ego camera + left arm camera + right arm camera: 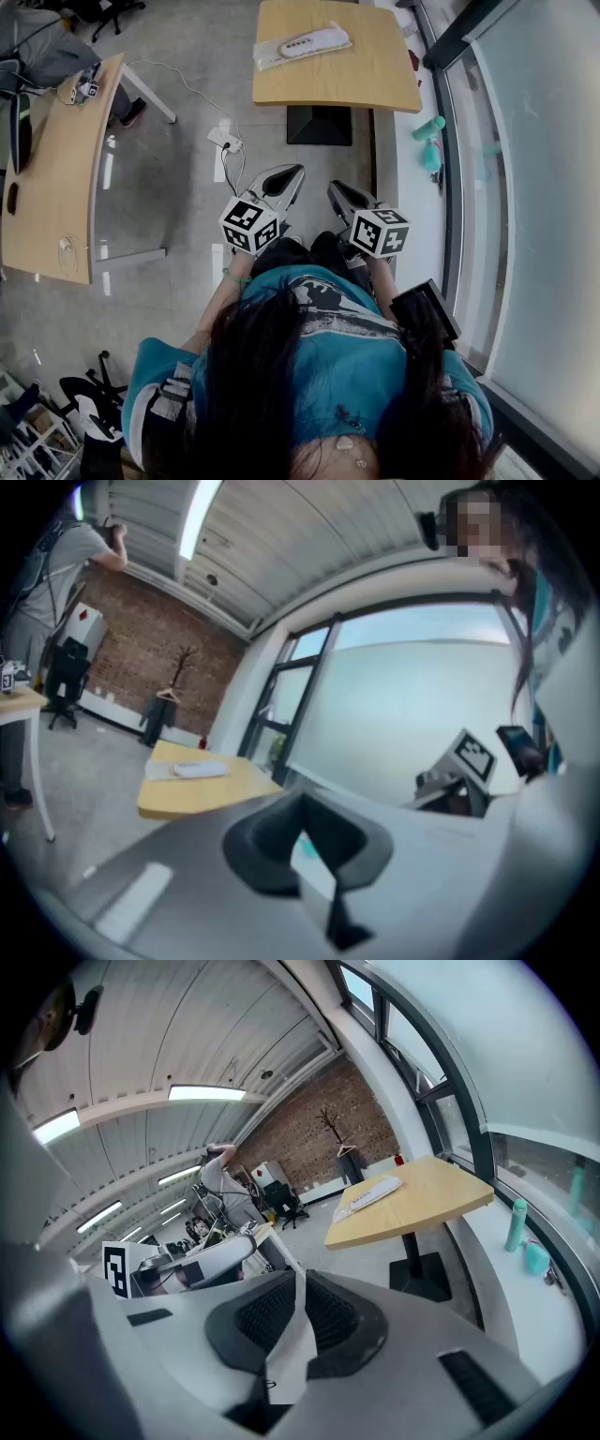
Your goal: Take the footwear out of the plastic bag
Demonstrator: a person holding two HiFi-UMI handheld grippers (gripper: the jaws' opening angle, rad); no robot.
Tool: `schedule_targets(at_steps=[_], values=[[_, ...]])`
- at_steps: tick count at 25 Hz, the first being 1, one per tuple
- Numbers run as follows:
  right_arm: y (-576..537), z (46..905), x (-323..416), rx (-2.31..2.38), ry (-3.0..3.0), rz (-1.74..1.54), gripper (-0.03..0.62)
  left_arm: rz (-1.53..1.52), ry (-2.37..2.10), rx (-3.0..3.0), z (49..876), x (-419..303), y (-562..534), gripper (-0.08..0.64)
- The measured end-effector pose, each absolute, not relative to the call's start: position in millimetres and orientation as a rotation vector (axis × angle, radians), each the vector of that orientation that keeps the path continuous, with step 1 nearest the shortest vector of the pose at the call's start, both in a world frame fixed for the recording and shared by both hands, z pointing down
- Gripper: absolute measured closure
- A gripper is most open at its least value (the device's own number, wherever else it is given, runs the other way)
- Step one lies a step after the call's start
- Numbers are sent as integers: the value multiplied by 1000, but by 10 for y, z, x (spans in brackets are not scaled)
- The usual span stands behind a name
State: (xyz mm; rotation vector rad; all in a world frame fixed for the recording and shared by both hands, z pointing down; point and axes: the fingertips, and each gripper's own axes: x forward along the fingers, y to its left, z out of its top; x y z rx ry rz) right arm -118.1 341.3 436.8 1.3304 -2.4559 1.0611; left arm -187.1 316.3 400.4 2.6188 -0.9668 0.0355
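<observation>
Head view: left gripper (292, 175) beside right gripper (337, 191), jaws together, empty.

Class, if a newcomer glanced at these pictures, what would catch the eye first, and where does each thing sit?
The marker cubes on the left gripper and right gripper stand out, both shut and empty, close before the person's body. Ahead, a white slipper in a plastic bag lies on the wooden table by the window.

A small wooden table (370, 80) stands far ahead. On its far left part lies a plastic bag (270, 56) with white footwear (314, 40) inside.
</observation>
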Motion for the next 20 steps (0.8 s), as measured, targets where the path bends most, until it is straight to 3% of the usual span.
schedule_targets(at_steps=[8, 20], values=[[3142, 4440, -1138, 1325, -2440, 1083, 551, 14, -987, 2577, 4113, -1879, 2812, 557], [2131, 4598, -399, 1234, -2441, 1085, 551, 13, -1072, 2526, 4238, -1165, 1800, 557]])
